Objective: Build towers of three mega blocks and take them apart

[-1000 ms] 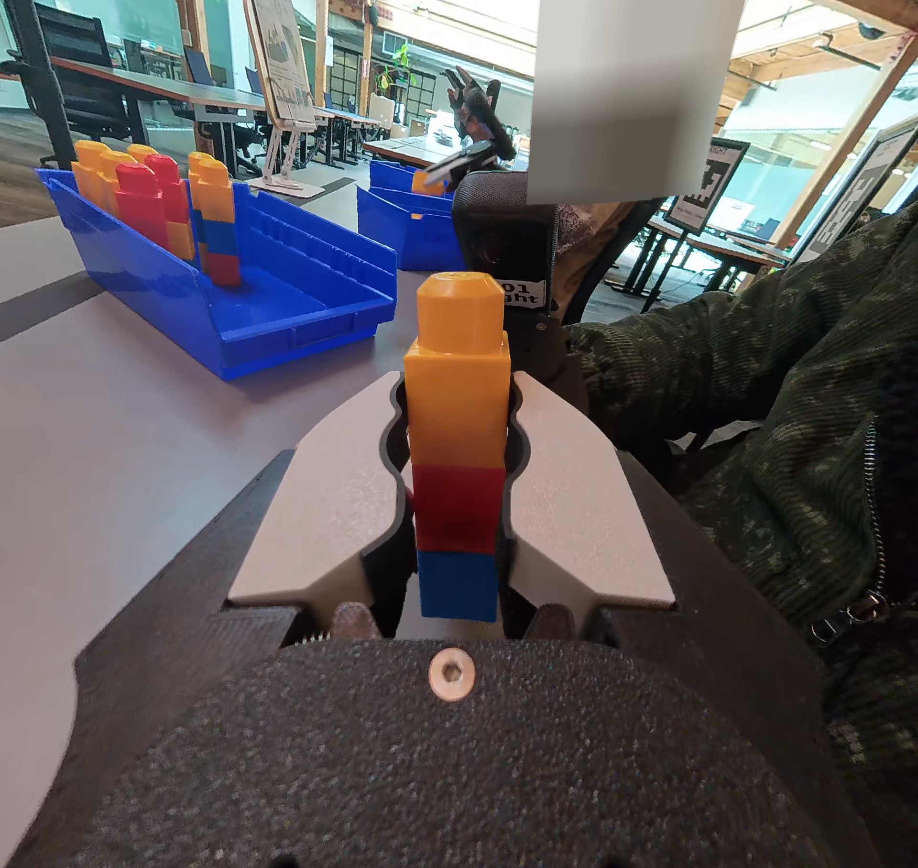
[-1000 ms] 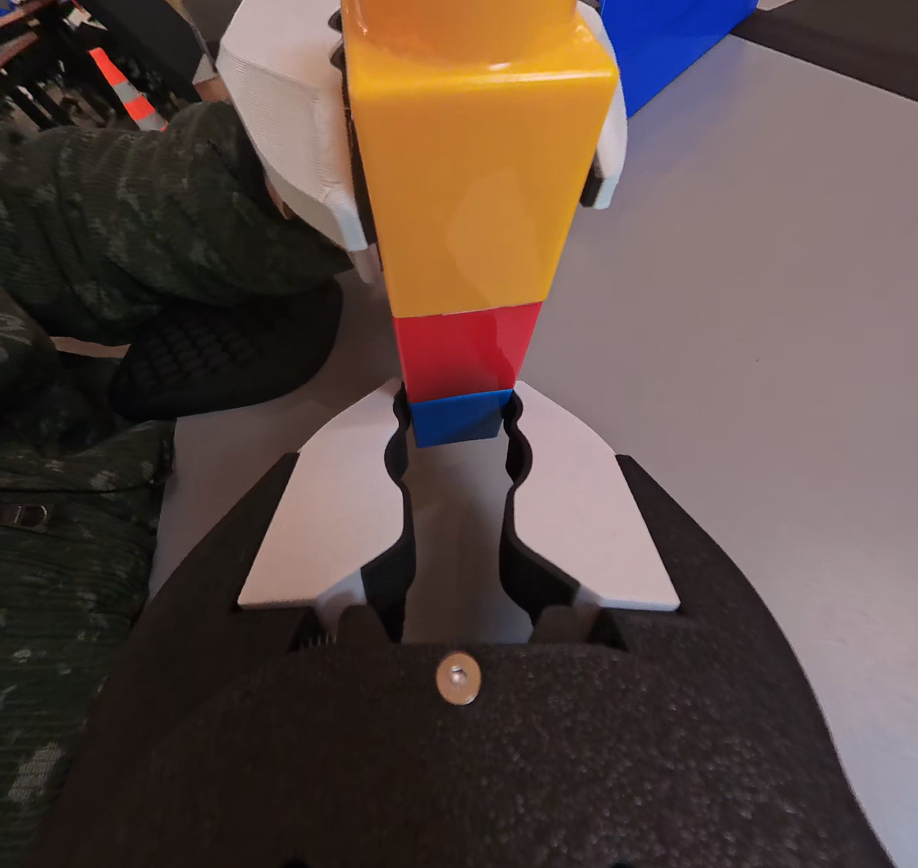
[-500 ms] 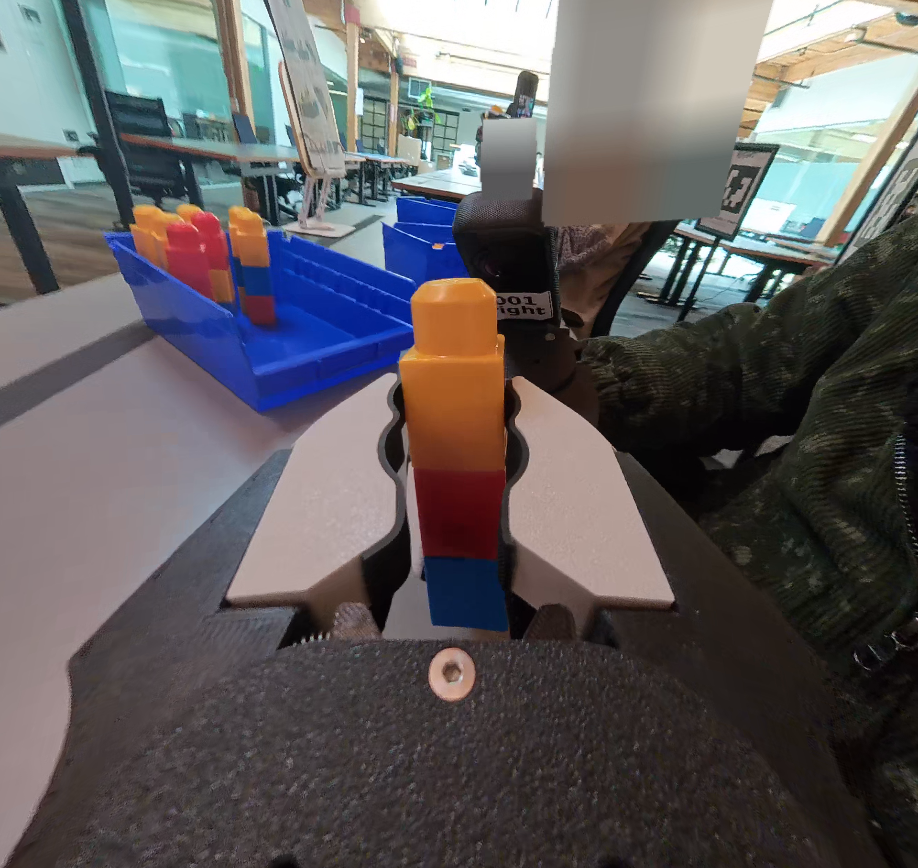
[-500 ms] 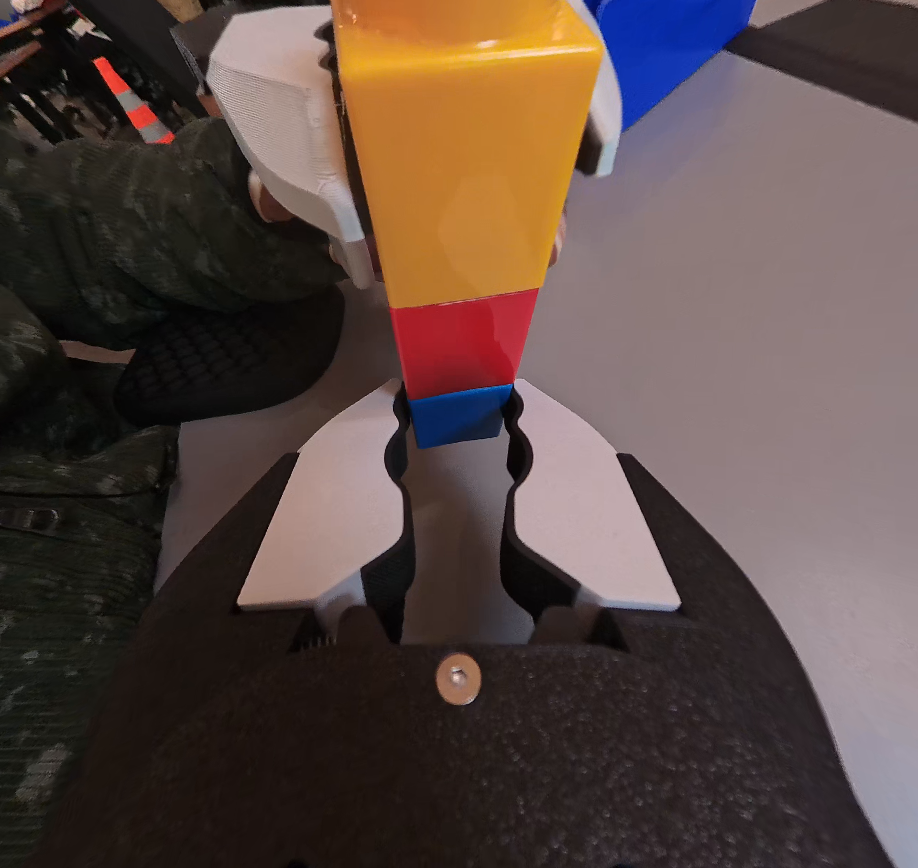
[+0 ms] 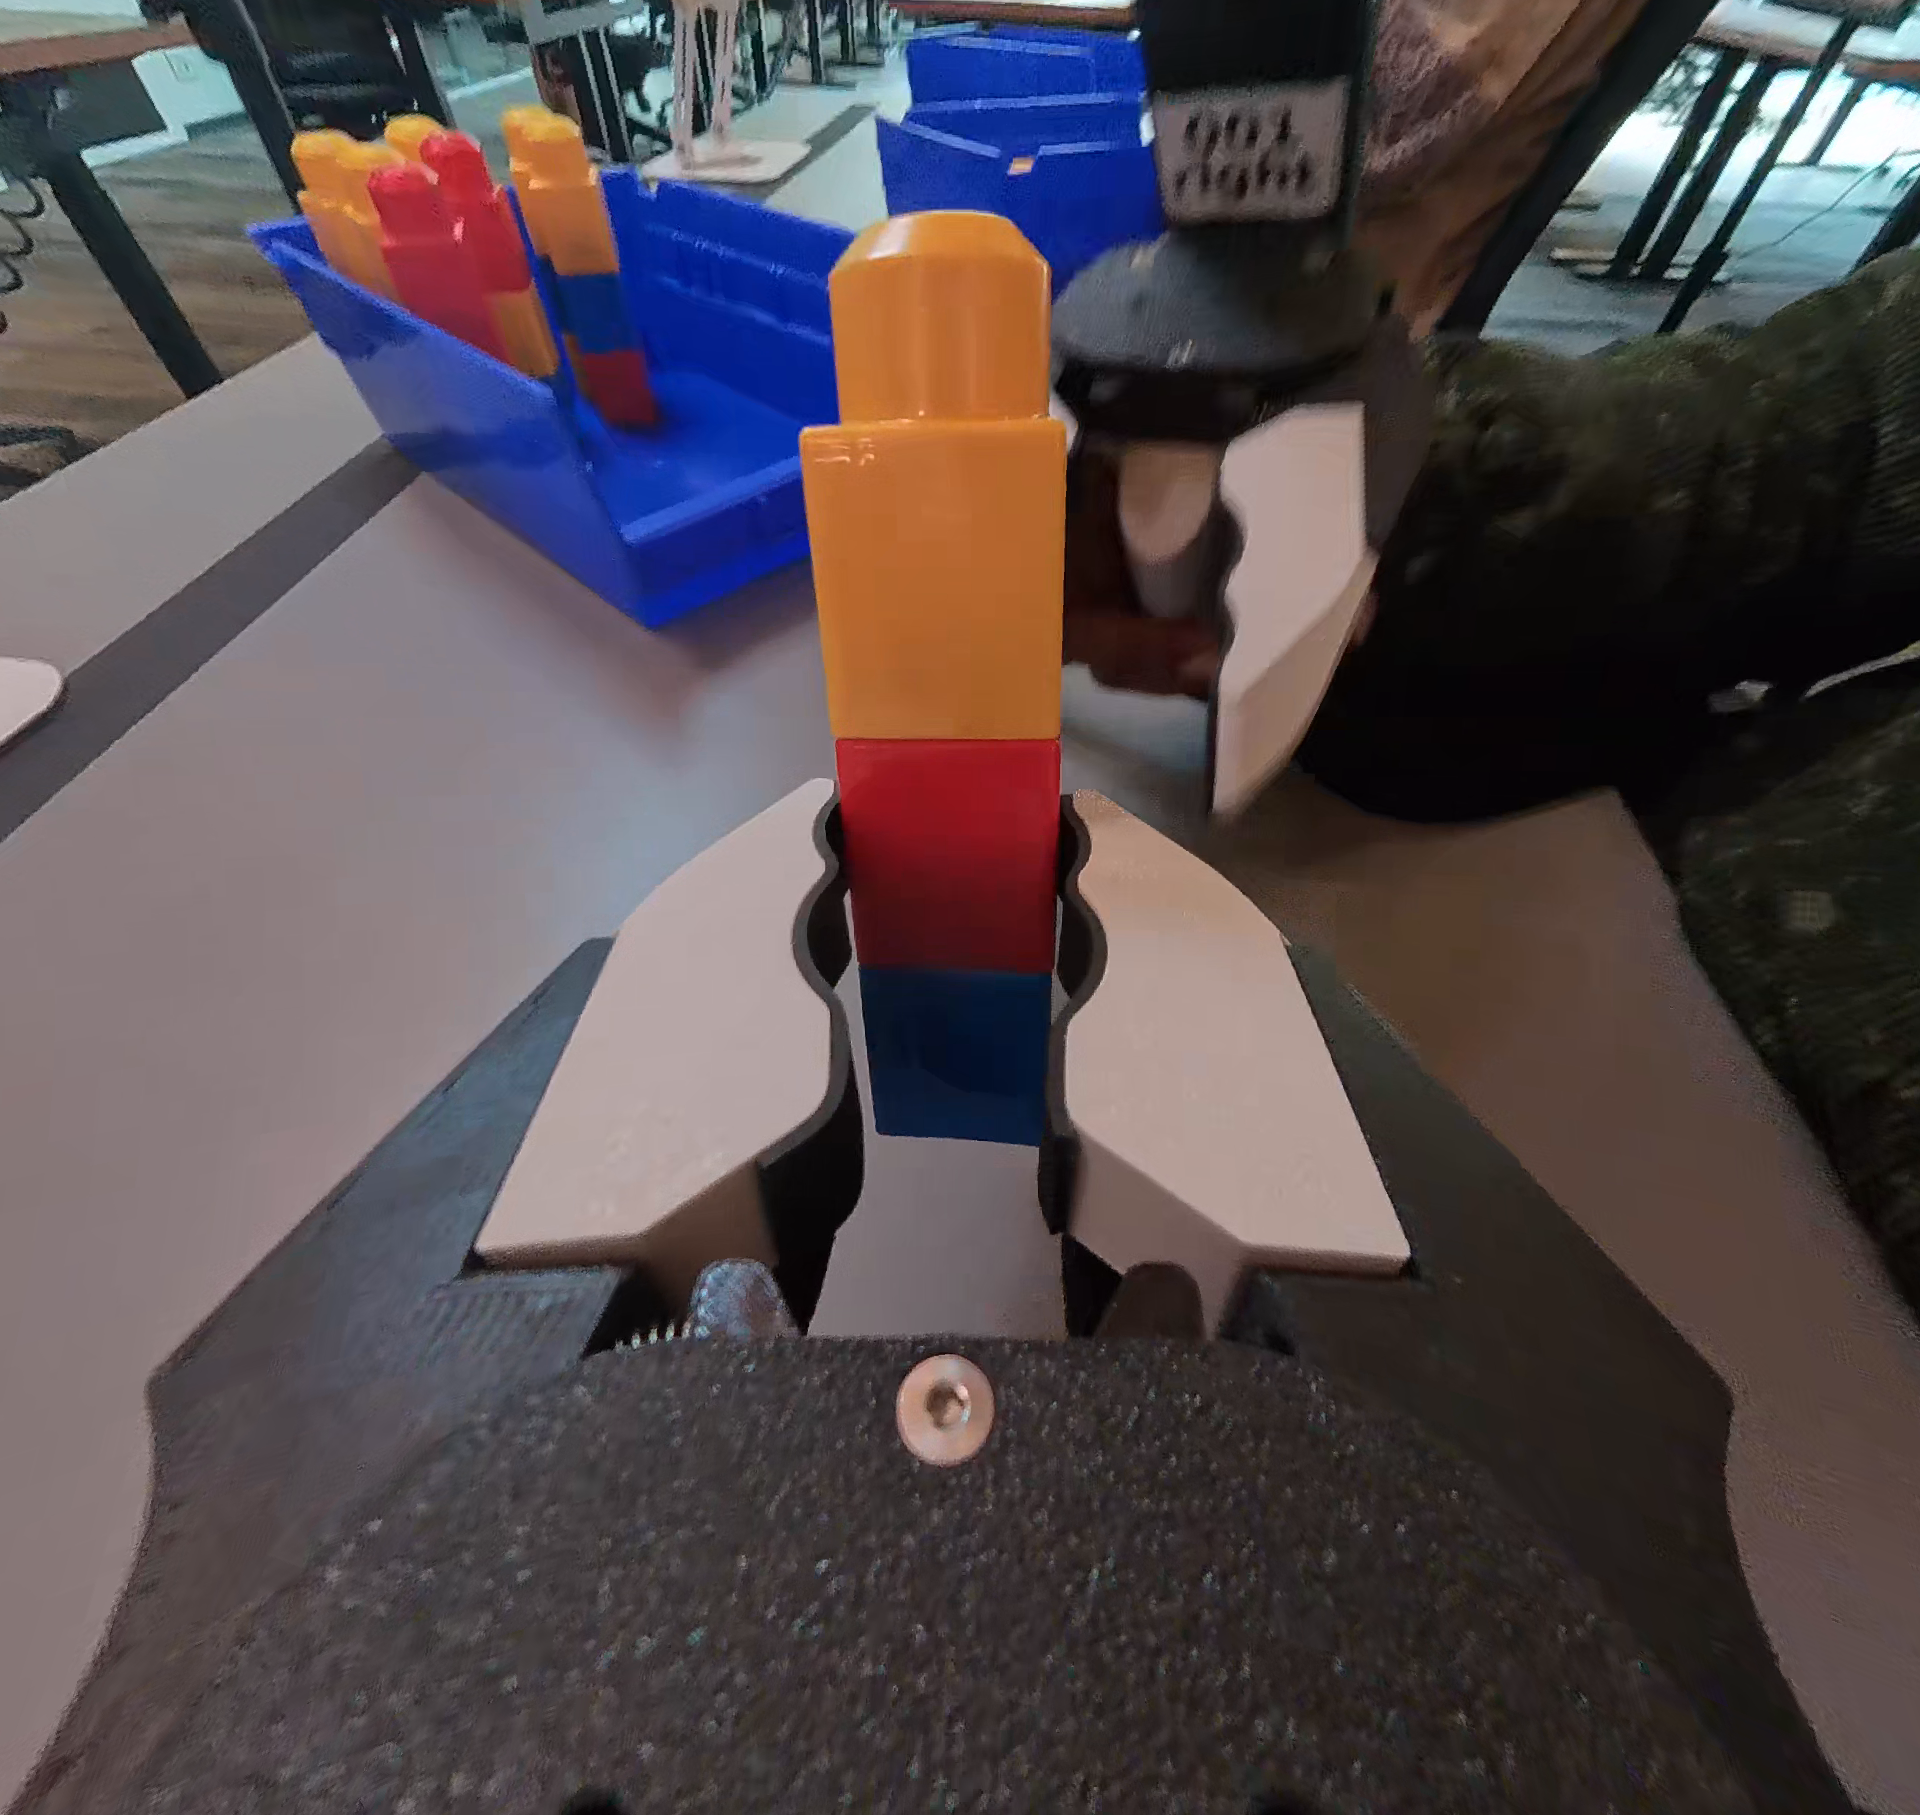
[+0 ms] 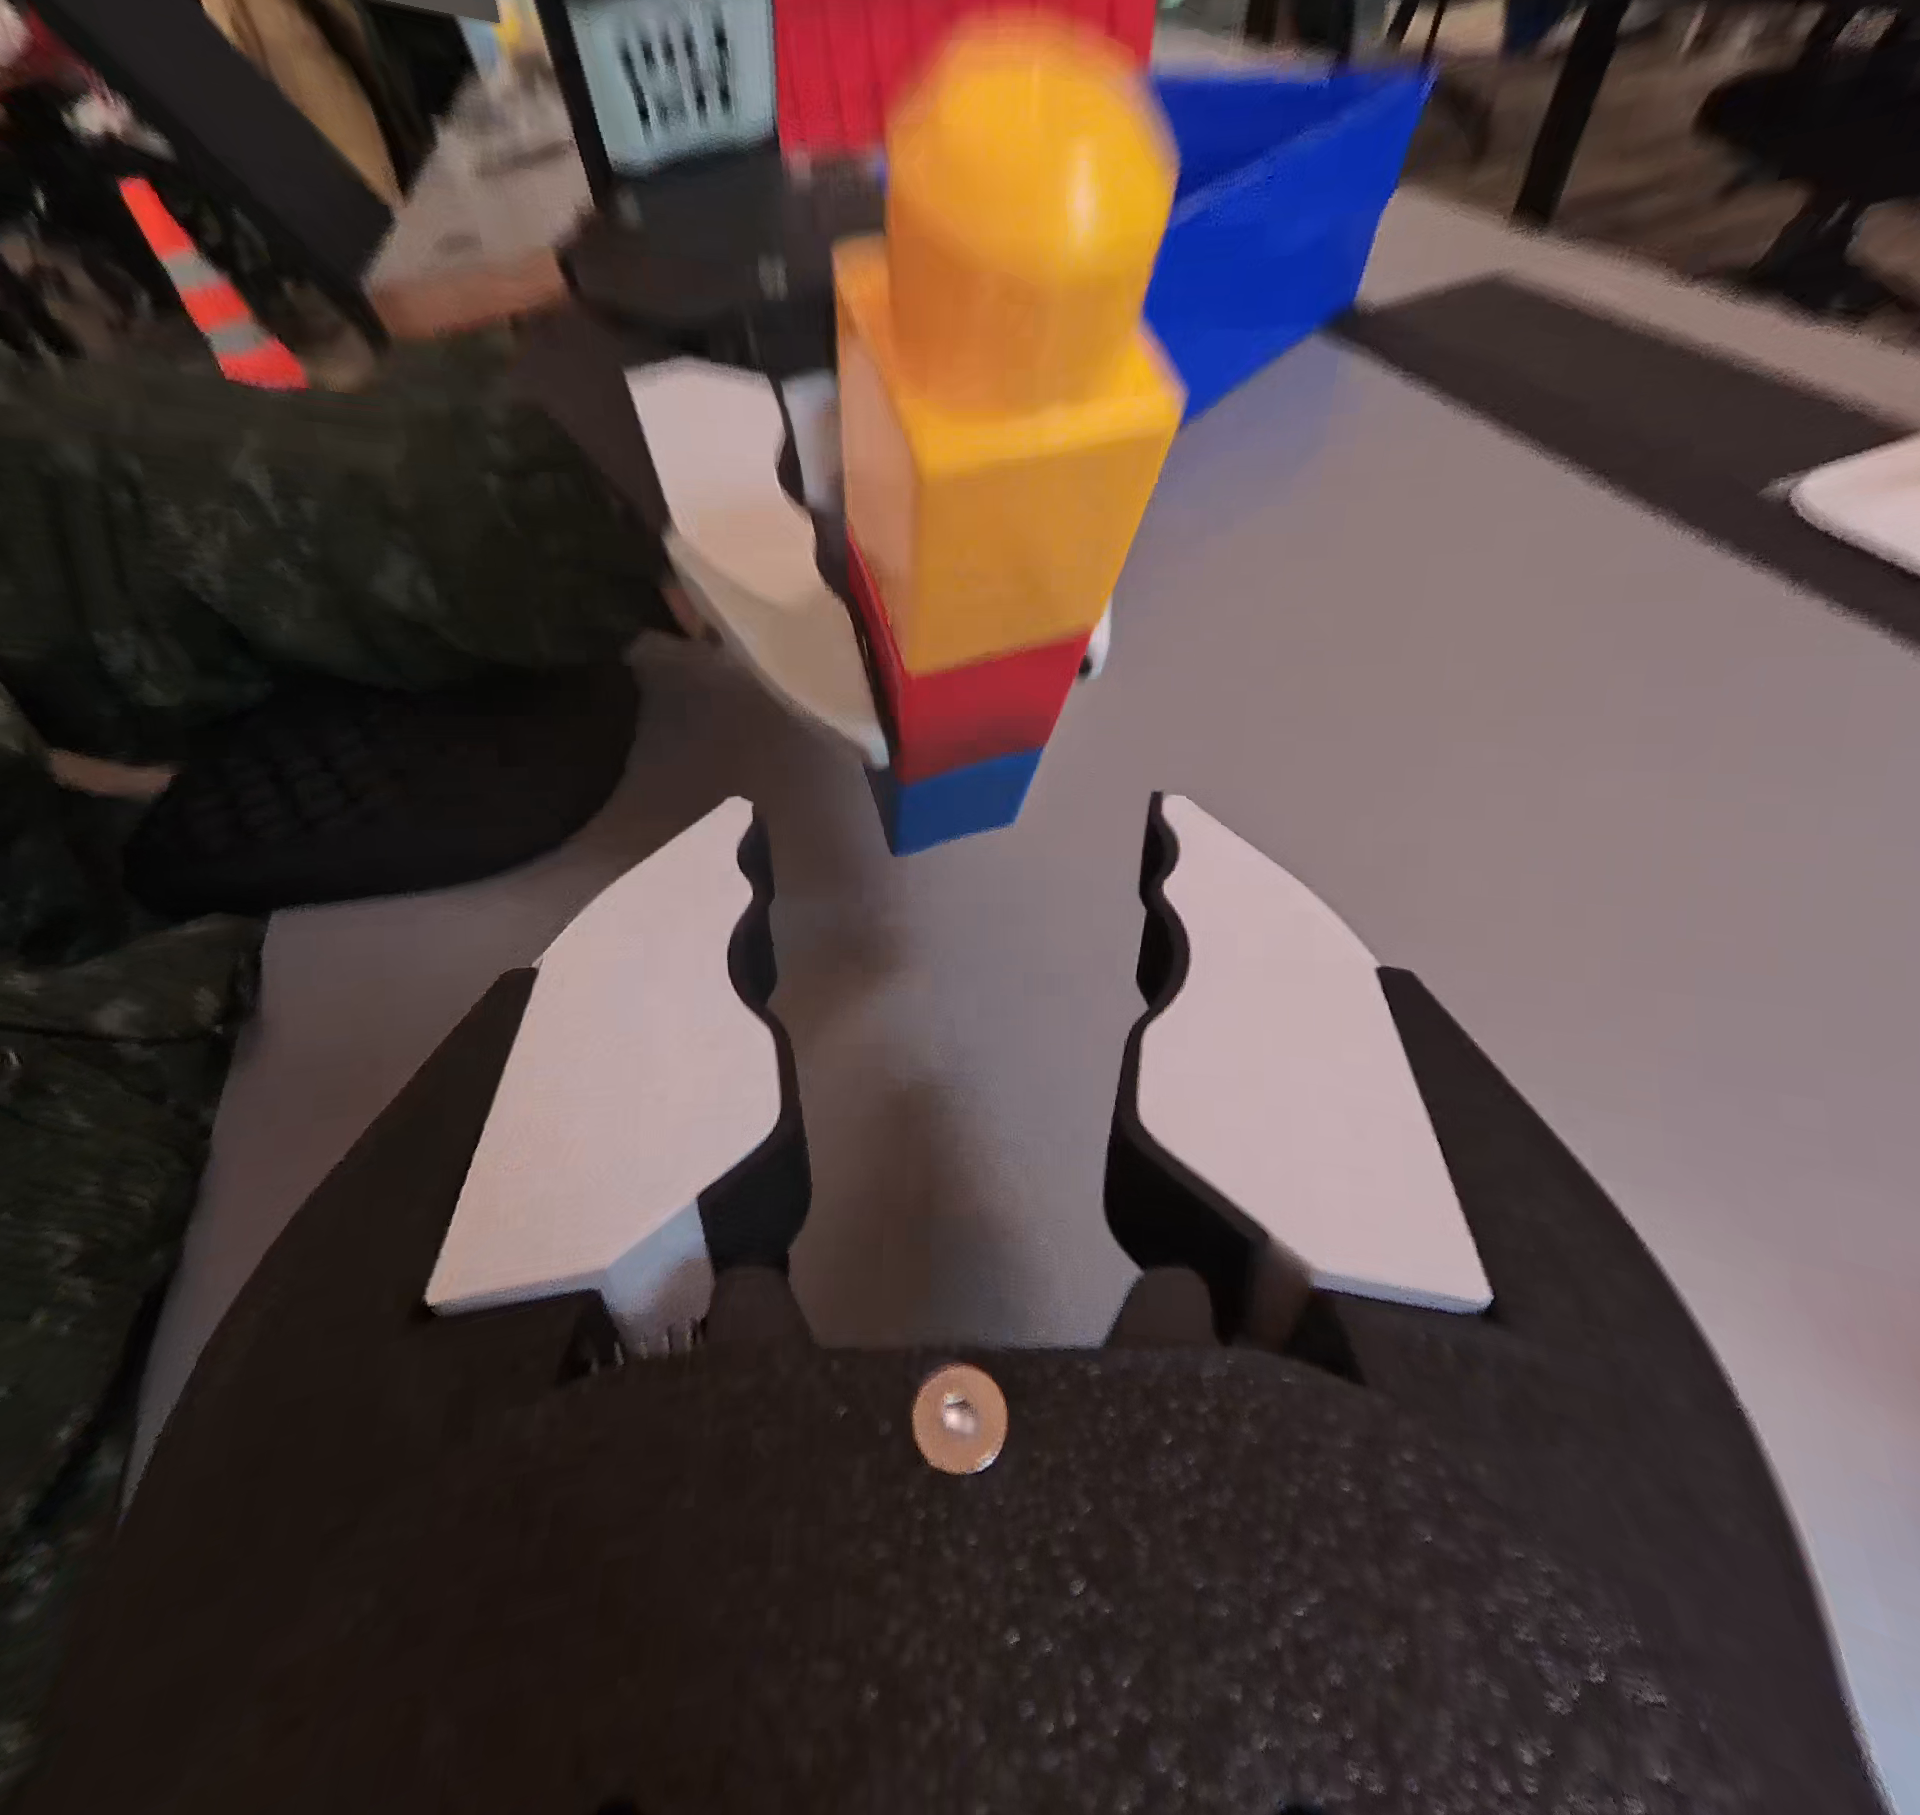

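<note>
My left gripper (image 5: pixel 951 830) is shut on a tower of three blocks (image 5: pixel 940 685): orange on top, red in the middle, blue at the bottom. Its pads press the red and blue blocks and hold the tower upright over the grey table (image 5: pixel 364 778). The tower also shows in the right wrist view (image 6: pixel 997 477), held by the left gripper's white fingers (image 6: pixel 758 560). My right gripper (image 6: pixel 951 830) is open and empty, a little short of the tower's blue end. It also shows in the left wrist view (image 5: pixel 1236 560), behind and right of the tower.
A blue bin (image 5: pixel 717 477) at the back left holds several finished towers (image 5: pixel 468 238). More blue bins (image 5: pixel 1018 144) stand behind. A person's dark green sleeve (image 5: pixel 1662 539) fills the right side. Tables and chairs lie beyond. Only a small space, under 4 cm, lies between the two pairs of fingers.
My right gripper opened, let go of the tower's blue end and drew back. My left gripper kept its hold but now grips lower, on the red and blue blocks.
</note>
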